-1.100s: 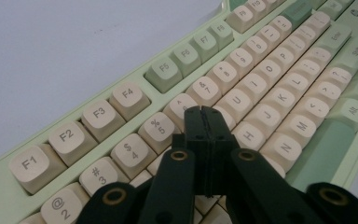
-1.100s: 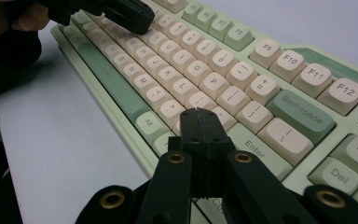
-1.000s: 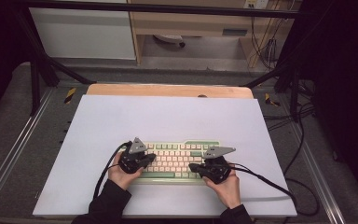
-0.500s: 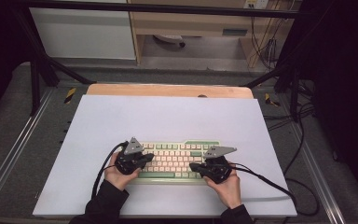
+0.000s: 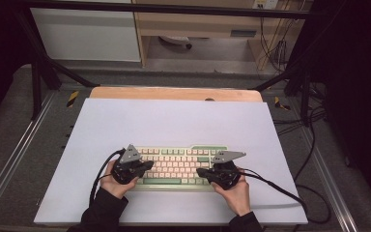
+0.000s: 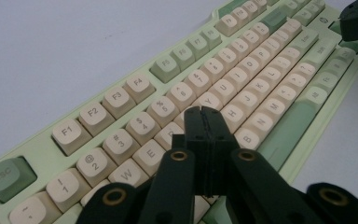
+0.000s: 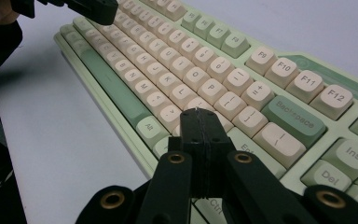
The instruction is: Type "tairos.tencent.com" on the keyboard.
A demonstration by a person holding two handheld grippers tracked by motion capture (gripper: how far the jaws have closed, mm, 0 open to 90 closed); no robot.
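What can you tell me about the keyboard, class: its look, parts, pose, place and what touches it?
The keyboard is pale green plastic with cream keycaps and darker green Esc, Backspace and space bar. It lies flat on the white table, near its front edge, long side facing the person. The left gripper, jaws shut, points down over the left-hand letter keys; the right gripper, jaws shut, is over the keys near Enter. Whether either tip presses a key cannot be told.

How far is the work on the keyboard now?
Done: the keyboard lies flat on the white mat, and both grippers are over it. In hand: the left gripper and right gripper, jaws shut, point at keys like fingers. Left: which keys remain cannot be told.
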